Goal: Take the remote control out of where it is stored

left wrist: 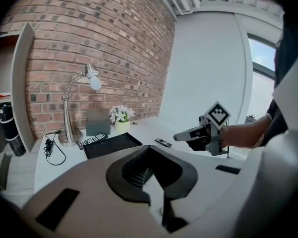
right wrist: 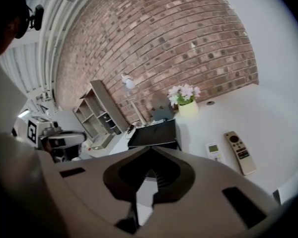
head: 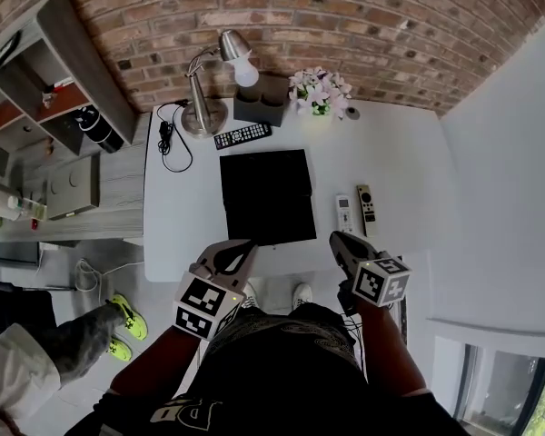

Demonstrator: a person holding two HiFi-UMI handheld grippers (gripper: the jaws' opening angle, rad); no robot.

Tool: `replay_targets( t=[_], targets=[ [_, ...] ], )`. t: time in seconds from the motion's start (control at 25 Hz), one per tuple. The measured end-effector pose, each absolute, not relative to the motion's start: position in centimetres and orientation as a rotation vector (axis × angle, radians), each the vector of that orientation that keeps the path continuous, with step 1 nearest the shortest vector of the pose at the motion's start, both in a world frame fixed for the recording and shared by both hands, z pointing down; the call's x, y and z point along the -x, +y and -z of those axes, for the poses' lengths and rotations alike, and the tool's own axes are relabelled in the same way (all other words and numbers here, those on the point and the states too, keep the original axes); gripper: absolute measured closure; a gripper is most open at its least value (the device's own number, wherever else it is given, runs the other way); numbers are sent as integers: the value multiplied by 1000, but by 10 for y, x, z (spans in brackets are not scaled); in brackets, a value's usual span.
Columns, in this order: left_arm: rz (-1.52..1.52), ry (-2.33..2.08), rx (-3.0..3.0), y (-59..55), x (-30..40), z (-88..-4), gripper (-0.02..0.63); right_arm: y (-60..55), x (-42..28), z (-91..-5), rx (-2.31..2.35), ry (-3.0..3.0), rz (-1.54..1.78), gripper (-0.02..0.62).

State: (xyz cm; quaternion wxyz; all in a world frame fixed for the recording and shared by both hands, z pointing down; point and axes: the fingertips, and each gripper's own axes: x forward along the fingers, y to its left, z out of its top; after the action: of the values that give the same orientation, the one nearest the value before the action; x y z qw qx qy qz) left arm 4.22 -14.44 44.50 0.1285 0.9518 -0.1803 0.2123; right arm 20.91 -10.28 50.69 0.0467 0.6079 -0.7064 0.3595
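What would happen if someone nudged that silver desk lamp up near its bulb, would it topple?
Probably it tips rather than slides: the lamp has a thin tall neck, and its bulb hangs out past the round base. A low push would likely just slide it across the smooth white table. The black cable beside it might drag along.

Three remote controls lie on the tabletop (head: 409, 171): one black remote (head: 242, 135), one small white remote (head: 343, 213) and one long grey remote (head: 366, 209). There is one black box (head: 266, 194), one desk lamp (head: 204, 107), one flower pot (head: 319, 94), one grey holder (head: 259, 107) and one black cable (head: 168, 139). Two tongs show: left tongs (head: 248, 243) and right tongs (head: 334, 237).
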Motion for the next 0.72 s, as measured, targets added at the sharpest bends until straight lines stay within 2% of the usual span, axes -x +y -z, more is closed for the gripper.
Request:
replay_targets(
  t=[0.24, 0.72],
  targets=[
    [-483, -579, -2784, -127, -41, -420, 600, -75, -159, -475, -1650, -2327, -911, 589],
    [-427, -678, -2756, -22, -75, -416, 600, 23, -165, -448, -1510, -2476, -793, 591]
  ],
)
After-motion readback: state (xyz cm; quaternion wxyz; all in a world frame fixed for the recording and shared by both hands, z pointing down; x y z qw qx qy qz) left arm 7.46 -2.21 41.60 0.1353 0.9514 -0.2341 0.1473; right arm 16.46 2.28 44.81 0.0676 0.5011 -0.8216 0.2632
